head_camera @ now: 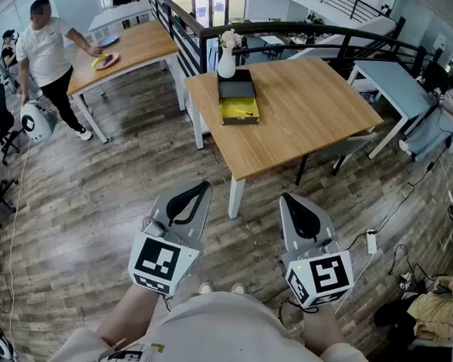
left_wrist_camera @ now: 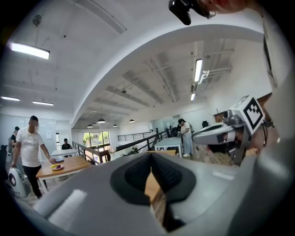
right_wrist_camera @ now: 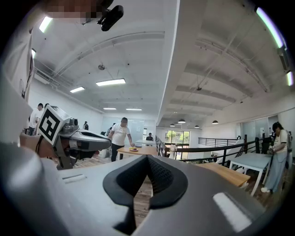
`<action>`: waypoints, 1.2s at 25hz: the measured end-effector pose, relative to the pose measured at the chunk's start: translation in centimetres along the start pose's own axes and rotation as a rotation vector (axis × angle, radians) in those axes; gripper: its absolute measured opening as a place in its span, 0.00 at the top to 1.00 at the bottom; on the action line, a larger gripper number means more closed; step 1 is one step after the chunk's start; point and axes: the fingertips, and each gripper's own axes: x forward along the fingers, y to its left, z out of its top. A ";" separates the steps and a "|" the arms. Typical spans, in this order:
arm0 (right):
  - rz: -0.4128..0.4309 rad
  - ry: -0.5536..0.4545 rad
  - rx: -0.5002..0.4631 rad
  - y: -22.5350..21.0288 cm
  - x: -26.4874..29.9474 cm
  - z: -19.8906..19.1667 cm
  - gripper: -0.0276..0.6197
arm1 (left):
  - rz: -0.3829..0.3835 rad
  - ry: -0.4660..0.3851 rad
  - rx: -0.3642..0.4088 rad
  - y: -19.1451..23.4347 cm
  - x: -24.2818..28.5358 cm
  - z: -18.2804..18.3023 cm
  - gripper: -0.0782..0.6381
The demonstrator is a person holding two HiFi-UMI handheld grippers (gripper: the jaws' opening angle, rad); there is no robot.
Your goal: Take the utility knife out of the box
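My left tool (head_camera: pixel 202 185) and right tool (head_camera: pixel 288 197) are closed and empty, well apart from the worktop (head_camera: pixel 309 105). The knife is presumably in the box (head_camera: pixel 238 107) beside the vase (head_camera: pixel 226 60), though it's too small to see. A careless reach could tip the vase or shove the box.

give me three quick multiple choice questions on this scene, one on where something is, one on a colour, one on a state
1. Where is the box?
A) on the wooden table, beside the vase
B) on the floor
C) on a chair

2. What colour is the vase?
A) red
B) white
C) blue

3. How do the right gripper jaws stand?
A) wide open
B) clamped on a knife
C) shut, with nothing between them

Answers:
1 A: the head view shows it on the tabletop next to the vase.
2 B: its body is plain white.
3 C: the right gripper view shows the jaw tips meeting with nothing held.
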 end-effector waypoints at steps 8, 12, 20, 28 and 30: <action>0.007 -0.011 0.030 -0.7 -0.6 -0.3 0.96 | -0.001 0.009 0.000 -1.3 0.5 -0.3 0.89; 0.008 -0.007 0.027 -1.4 -1.0 -0.8 0.96 | 0.001 0.013 0.004 -2.3 0.9 -0.3 0.89; 0.015 0.014 0.046 -3.1 -1.4 -2.2 0.96 | 0.013 0.033 0.001 -3.7 2.1 -0.9 0.89; 0.014 0.017 0.061 -5.8 -1.5 -3.6 0.96 | 0.022 0.062 0.009 -5.5 4.1 -1.7 0.89; 0.001 0.014 0.074 -7.1 -1.8 -3.9 0.96 | 0.023 0.069 0.012 -5.9 4.6 -1.8 0.89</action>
